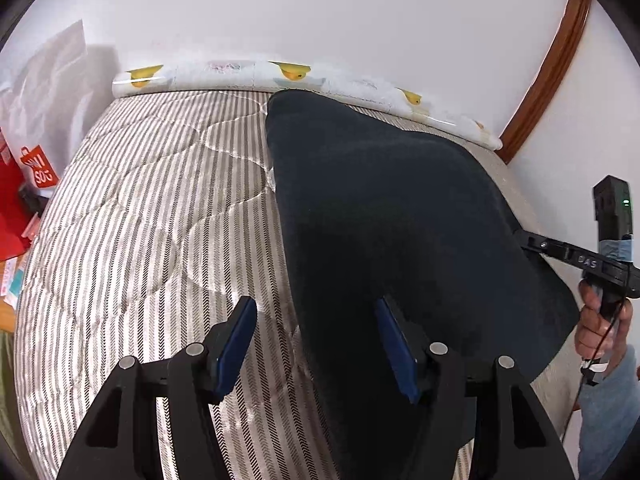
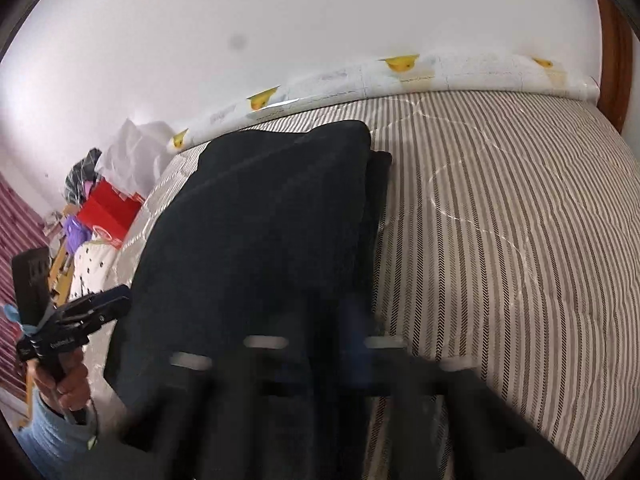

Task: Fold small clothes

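Your left gripper is spread over the near edge of the dark garment, gripping nothing; pinch that edge before lifting. Your right gripper is pressed together at its far-right edge. One garment, on the striped quilt, two grippers
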Tool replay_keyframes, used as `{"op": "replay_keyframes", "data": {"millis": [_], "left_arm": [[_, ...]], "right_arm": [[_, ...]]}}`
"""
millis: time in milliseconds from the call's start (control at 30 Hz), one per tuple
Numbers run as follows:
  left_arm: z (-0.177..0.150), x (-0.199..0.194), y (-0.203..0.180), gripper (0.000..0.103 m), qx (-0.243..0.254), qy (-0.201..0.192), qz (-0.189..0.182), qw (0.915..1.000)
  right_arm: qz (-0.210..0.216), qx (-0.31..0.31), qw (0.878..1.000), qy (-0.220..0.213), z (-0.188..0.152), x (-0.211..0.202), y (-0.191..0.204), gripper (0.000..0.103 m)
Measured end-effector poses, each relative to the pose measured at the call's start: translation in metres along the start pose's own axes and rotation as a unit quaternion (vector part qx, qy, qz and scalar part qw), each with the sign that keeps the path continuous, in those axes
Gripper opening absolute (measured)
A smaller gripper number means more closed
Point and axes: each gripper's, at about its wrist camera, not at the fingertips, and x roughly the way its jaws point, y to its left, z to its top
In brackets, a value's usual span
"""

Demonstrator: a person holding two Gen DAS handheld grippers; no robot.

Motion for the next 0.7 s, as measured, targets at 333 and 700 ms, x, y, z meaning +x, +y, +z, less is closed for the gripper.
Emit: {"op": "replay_keyframes", "data": {"millis": [333,700], "left_arm": [[-0.01,-0.011,-0.002,0.06,-0.005,0.004,0.002,1.0],[-0.031,-0.023,-0.006,0.06,-0.013,0.003,-0.008,0.9999]], "right_arm": [[-0.044,0.056,0.997,-0.025,-0.012,-0.018,-0.033,0.003],[0.017,0.072,0.996,-0.048,-0.05,-0.066,-0.013,0.047]]}}
